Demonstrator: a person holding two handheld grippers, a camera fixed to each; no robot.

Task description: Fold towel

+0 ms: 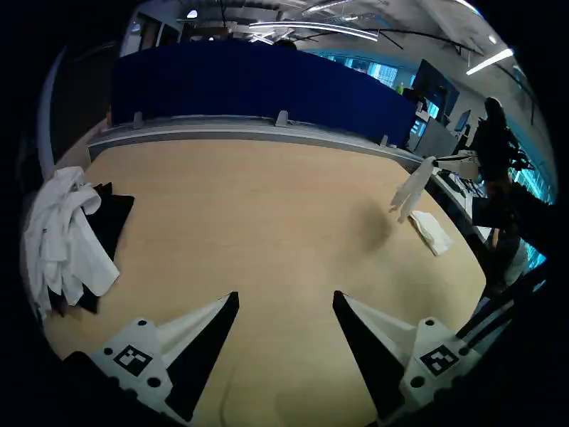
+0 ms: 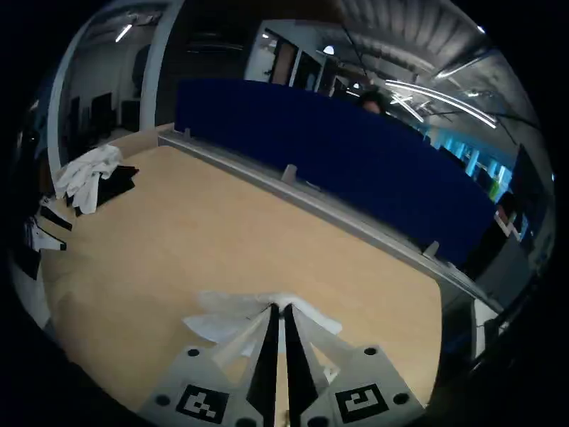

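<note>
In the left gripper view, a white towel (image 1: 409, 191) hangs above the right end of the wooden table (image 1: 270, 213). The far-off right gripper (image 1: 435, 162) grips its top end, and a person's arm is behind it. In the right gripper view, the right gripper (image 2: 279, 310) is shut on that white towel (image 2: 227, 320), which spreads under the fingertips. My left gripper (image 1: 284, 299) hovers open over bare table, with nothing between its fingers. It also appears small at the left edge of the right gripper view, the left gripper (image 2: 44, 231).
A folded white cloth (image 1: 432, 232) lies on the table just below the hanging towel. A pile of white and black cloths (image 1: 71, 235) sits at the table's left end, the same pile (image 2: 92, 174) far off. A blue partition (image 1: 256, 89) runs along the back edge.
</note>
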